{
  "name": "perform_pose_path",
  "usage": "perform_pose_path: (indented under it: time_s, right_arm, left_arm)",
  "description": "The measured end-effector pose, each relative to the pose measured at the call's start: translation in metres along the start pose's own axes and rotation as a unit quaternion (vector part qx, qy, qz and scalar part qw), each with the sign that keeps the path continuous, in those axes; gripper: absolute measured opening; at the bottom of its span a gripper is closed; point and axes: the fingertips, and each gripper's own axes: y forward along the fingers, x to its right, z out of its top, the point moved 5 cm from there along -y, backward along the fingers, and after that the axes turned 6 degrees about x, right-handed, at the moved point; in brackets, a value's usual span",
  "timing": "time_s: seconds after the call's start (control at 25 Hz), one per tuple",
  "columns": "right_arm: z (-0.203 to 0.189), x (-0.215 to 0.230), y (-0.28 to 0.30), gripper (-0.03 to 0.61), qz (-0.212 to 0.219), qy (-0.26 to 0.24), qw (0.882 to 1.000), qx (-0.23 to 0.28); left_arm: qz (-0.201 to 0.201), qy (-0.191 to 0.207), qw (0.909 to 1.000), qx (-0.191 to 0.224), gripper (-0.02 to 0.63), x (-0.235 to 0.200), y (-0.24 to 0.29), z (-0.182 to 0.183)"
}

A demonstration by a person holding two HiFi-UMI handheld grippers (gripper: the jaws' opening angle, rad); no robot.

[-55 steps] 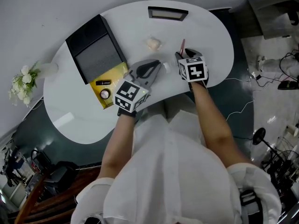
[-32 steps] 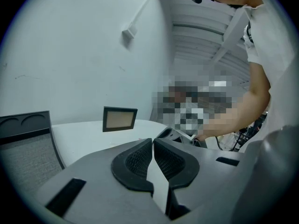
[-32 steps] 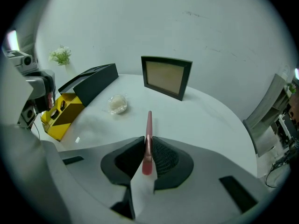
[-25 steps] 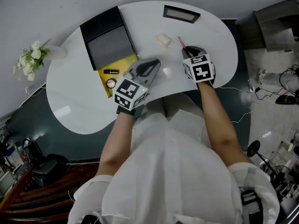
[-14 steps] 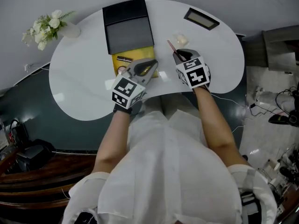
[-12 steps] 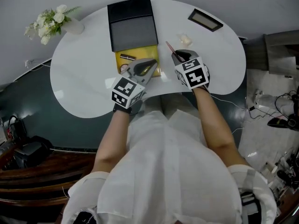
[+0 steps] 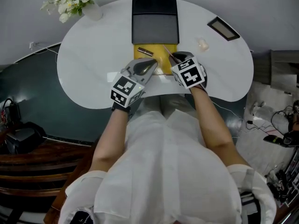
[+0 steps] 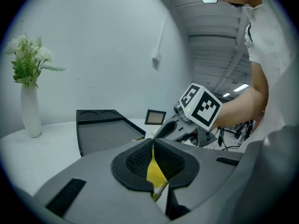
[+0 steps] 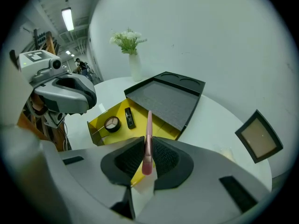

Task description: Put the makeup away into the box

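An open yellow box (image 7: pixel 159 65) lies on the white table in front of its black lid (image 7: pixel 155 20). Inside the box are a round compact (image 9: pixel 112 123) and a dark lipstick (image 9: pixel 129 117). My right gripper (image 7: pixel 174 58) is shut on a thin pink makeup pencil (image 9: pixel 148 134), which sticks out forward over the box's near right part. My left gripper (image 7: pixel 148 65) hovers at the box's near left edge, its jaws shut with their tips meeting (image 8: pixel 153 146). Only the yellow of the box shows through the slit between them.
A white vase of flowers (image 7: pixel 74 1) stands at the table's far left. A small dark-framed panel (image 7: pixel 224 28) and a cream-coloured lump (image 7: pixel 202 44) lie at the far right. The table's curved near edge runs just behind both grippers.
Both grippers have moved across the table to the yellow box, the right one carrying the pink pencil. The head view has swung, so the box now sits centred.
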Motion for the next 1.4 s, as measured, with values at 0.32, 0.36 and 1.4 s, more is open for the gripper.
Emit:
perform_pose_path:
  time_s: [0.32,0.36,1.4]
  right_arm:
    - [0.0,-0.021,0.044,0.052,0.01,-0.061,0.996,-0.069]
    - [0.001,-0.022,0.048,0.052,0.01,-0.065,0.995,-0.076]
    - [0.011,-0.015,0.058,0.071,0.014,-0.037,0.996,-0.074]
  left_arm:
    - [0.015,-0.012,0.9998,0.001,0.026,-0.024,-0.025,-0.011]
    - [0.017,-0.014,0.9998,0.001,0.026,-0.026,-0.027,-0.012]
    - [0.015,-0.03,0.9994,0.008,0.026,-0.046,-0.019,-0.012]
